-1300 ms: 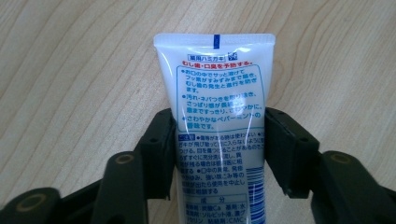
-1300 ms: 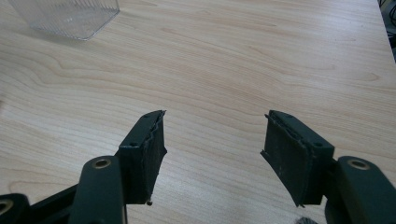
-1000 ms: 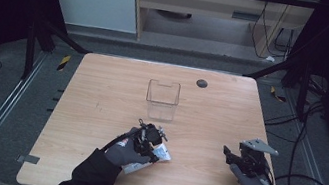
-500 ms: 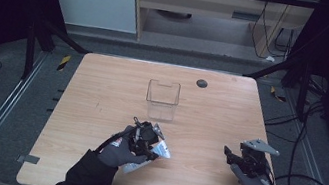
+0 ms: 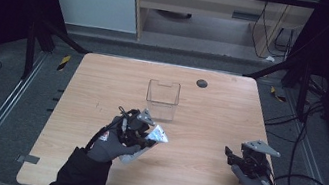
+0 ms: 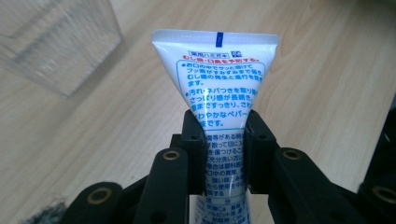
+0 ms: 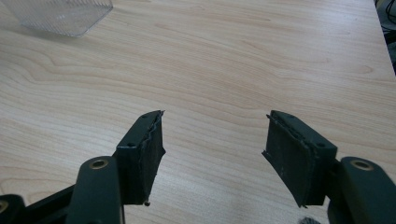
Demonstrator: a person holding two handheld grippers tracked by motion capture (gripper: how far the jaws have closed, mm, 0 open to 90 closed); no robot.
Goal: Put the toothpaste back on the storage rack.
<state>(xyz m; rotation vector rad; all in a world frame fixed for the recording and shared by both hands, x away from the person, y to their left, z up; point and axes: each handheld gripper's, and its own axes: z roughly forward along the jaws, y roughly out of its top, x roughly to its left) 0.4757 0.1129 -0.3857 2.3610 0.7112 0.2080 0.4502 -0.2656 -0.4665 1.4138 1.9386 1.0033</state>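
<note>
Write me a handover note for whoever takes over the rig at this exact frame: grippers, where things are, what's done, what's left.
Left gripper: shut on the toothpaste tube, clamped around its middle, crimped flat end pointing away from the hand, just above the table.
Right gripper: open, holding nothing, hovering low near the table's right front.
Clear container: upright at table centre, just beyond the tube; looks empty.
Small dark disc: near the far edge, untouched.
Done: tube picked up.
Left: probably carry the tube forward, lower it into the container and release; that is a guess from how things lie.
</note>
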